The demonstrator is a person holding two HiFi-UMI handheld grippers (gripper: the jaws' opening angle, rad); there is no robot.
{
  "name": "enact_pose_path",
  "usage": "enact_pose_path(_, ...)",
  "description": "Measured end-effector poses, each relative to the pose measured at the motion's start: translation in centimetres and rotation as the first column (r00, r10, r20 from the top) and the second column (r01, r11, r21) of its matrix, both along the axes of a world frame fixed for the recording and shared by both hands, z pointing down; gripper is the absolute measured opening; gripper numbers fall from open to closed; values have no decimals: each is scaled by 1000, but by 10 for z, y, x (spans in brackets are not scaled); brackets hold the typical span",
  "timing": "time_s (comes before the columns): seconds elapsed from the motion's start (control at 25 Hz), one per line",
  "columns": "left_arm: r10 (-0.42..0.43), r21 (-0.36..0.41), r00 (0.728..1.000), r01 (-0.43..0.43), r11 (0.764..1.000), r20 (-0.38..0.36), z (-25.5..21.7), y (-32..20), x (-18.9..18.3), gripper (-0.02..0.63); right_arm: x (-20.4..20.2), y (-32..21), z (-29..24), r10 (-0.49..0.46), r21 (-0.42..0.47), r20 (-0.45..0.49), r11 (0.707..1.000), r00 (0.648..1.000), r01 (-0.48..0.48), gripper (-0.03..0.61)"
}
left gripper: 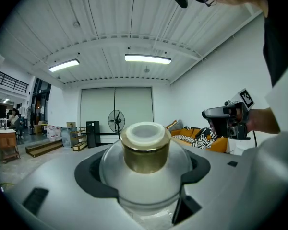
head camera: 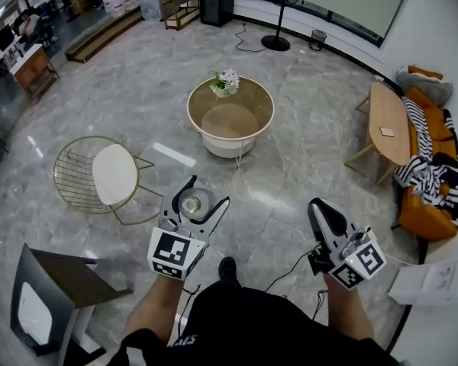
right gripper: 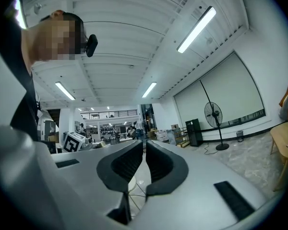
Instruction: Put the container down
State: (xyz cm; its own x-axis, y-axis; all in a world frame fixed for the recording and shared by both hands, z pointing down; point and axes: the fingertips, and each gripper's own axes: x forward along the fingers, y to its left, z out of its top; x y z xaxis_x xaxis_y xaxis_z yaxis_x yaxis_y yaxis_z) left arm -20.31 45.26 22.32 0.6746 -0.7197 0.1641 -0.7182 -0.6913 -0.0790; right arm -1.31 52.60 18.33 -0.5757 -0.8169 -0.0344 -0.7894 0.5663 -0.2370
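Observation:
A round clear glass container (head camera: 192, 203) with a gold collar and a white top sits between the jaws of my left gripper (head camera: 199, 199), which is shut on it and holds it in the air over the marble floor. In the left gripper view the container (left gripper: 145, 164) fills the middle, its gold neck up, with my left gripper (left gripper: 143, 176) clasping its belly on both sides. My right gripper (head camera: 320, 209) hangs at the lower right, shut with nothing in it. The right gripper view shows my right gripper (right gripper: 144, 163) with its dark pads (right gripper: 127, 164) almost touching.
A round gold-rimmed coffee table (head camera: 256, 91) with a small flower pot (head camera: 227, 83) stands ahead. A gold wire chair (head camera: 91, 175) is to the left, a dark chair (head camera: 49, 288) at lower left. A wooden bench (head camera: 389, 120) and an orange sofa (head camera: 435, 166) line the right. A fan (head camera: 279, 10) stands far back.

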Motion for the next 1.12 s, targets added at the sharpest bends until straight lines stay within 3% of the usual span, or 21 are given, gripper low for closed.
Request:
enact_pose_path(0.2,26,9,1000,-26,1000,-14,-5,-46,-16,334,-21,-47,6,6,-15,20,1000,1000,-5,31)
enact_pose_path(0.64,-28,-6,1000,28,1000,-7,2,-108,-31,334,-18,-126,12,-17,-23,54,1000,998,18,18)
enact_pose_path(1.0,-70,-34,997,71,997,30,16,-176,7,334,13,-217,30,-80,-14,86,997,993,81,15)
enact_pose_path(1.12,-73,-56,997,73,996,3,20,-211,31,334,37,-259,43,-97,-34,93,994,991,101,15)
